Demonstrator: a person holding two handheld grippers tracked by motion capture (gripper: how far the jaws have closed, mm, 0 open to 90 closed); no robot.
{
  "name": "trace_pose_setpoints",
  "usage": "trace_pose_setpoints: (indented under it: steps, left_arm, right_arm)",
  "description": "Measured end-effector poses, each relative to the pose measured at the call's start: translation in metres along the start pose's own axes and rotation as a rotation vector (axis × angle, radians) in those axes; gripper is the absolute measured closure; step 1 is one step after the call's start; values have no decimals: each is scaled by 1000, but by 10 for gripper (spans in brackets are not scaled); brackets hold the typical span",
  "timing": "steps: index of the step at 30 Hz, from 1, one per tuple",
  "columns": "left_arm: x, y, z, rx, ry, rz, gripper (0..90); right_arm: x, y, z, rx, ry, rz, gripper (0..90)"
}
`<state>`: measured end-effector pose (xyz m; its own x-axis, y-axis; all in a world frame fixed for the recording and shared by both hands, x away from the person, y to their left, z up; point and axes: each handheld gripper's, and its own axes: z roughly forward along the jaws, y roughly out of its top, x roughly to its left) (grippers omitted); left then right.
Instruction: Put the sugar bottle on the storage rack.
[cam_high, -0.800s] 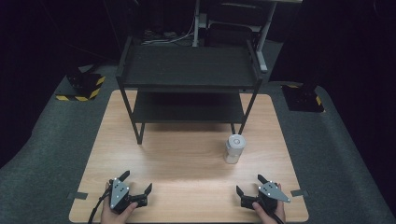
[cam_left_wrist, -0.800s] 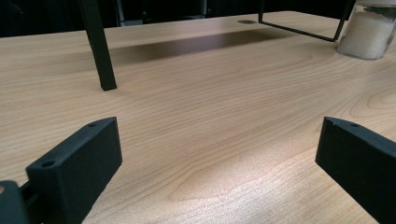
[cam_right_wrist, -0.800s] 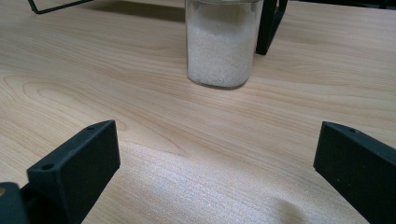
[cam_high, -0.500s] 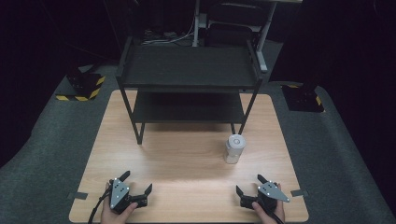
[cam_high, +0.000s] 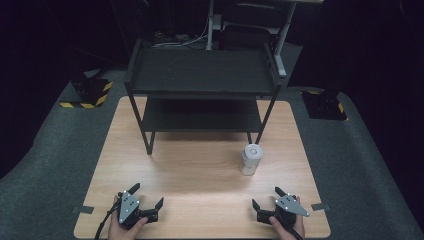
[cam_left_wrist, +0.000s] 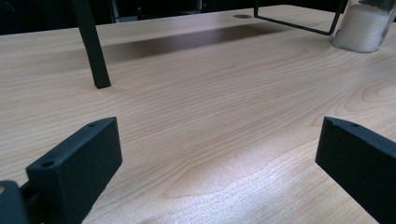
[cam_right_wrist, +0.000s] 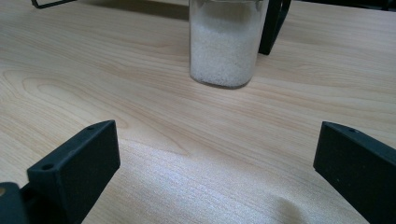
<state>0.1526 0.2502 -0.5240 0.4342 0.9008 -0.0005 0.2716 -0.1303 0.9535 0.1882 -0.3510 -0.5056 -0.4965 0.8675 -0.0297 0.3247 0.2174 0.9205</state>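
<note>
A clear jar (cam_high: 250, 159) of white grains stands upright on the wooden table (cam_high: 200, 170), just in front of the right front leg of a black two-tier shelf (cam_high: 202, 90). The jar (cam_right_wrist: 227, 42) is straight ahead in the right gripper view and at the far upper right as the jar (cam_left_wrist: 364, 25) in the left gripper view. My left gripper (cam_high: 146, 196) rests near the table's front left, open and empty. At the front right my right gripper (cam_high: 267, 197) is open too, with bare wood between its jaws.
One shelf leg (cam_left_wrist: 93, 46) stands ahead of the left gripper. Yellow-black striped blocks (cam_high: 90, 92) sit on the grey floor at the left, a dark block (cam_high: 325, 105) at the right. Tape marks (cam_high: 82, 209) flank the table's front corners.
</note>
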Motion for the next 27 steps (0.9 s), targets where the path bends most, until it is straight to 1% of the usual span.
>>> trace_pose_setpoints:
  steps: [4,9,10,11,14,18,23,25,26,27]
  left_arm:
    - [1,0,0,1,-5,1,7]
    - [1,0,0,1,-7,1,7]
    - [1,0,0,1,-7,1,7]
    - [1,0,0,0,-9,2,7]
    - [1,0,0,-1,-10,1,7]
    - [2,-1,0,-3,-13,-2,7]
    - [2,-1,0,-4,-13,-6,7]
    - [2,-1,0,-5,-13,-8,7]
    - [2,-1,0,-6,-13,-9,7]
    - [2,-1,0,-6,-14,-10,7]
  right_arm:
    - [1,0,0,-1,-2,-9,4]
    - [4,1,1,-2,-18,-7,4]
    - [3,3,0,-15,-21,10,4]
    - [4,5,-1,-24,-22,12,4]
    - [6,8,-4,-50,-24,16,4]
    - [8,13,-5,-68,-25,13,4]
    - [10,26,-2,-91,-39,-5,4]
    - [10,26,-2,-91,-39,-5,4]
    - [10,34,5,-96,-50,7,4]
    - [11,36,7,-98,-51,4,4]
